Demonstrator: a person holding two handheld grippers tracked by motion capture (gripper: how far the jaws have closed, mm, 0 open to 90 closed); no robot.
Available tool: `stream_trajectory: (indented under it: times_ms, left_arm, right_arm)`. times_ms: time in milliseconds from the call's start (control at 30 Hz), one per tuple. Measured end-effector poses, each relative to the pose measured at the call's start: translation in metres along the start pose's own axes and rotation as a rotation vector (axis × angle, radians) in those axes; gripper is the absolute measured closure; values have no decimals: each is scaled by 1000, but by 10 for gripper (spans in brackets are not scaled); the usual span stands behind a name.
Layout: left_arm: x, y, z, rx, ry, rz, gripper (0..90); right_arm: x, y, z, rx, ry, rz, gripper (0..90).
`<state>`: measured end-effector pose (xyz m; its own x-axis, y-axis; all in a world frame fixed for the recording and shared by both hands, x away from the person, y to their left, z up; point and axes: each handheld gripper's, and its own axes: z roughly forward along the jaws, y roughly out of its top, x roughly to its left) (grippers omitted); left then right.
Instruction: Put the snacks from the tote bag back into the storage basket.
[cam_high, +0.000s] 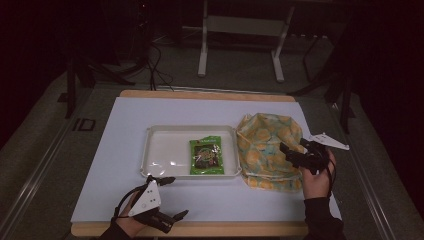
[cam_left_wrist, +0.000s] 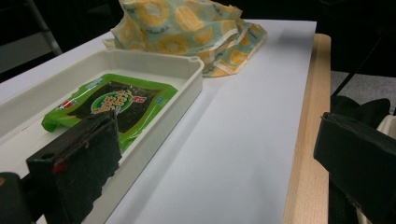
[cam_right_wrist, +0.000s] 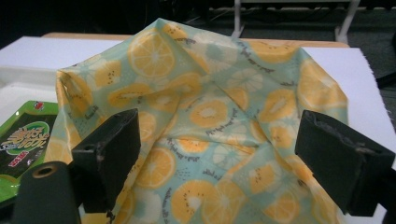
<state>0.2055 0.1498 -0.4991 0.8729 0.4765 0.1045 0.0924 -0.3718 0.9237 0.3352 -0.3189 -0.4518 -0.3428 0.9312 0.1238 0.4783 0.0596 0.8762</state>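
Lying crumpled on the white tabletop beside the white plastic tray, the soft, light citrus-print cloth bag is faced by the spread right tongs; a raised fold is judged the best hold.

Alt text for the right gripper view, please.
The right gripper, jaws wide apart, faces a crumpled fruit-print fabric bag lying on a white table. At left, a green snack packet lies in a white tray.

Soft printed cloth bag, crinkled; glossy plastic snack packet; smooth white plastic tray; matt white sheet over a pale wooden desk.
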Motion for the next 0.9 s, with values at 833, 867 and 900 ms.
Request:
stream_trajectory:
  times_ms: [833,867,900]
  left_arm:
    - [1,0,1,4,-18,-4,12]
    - [1,0,1,4,-18,-3,13]
    - [1,0,0,5,-18,-3,13]
  right_arm:
    - [-6,-24,-11,-33,-42,14,136]
    - [-6,-24,-11,-34,-44,12,136]
    - [-6,-24,-11,-38,-42,10,136]
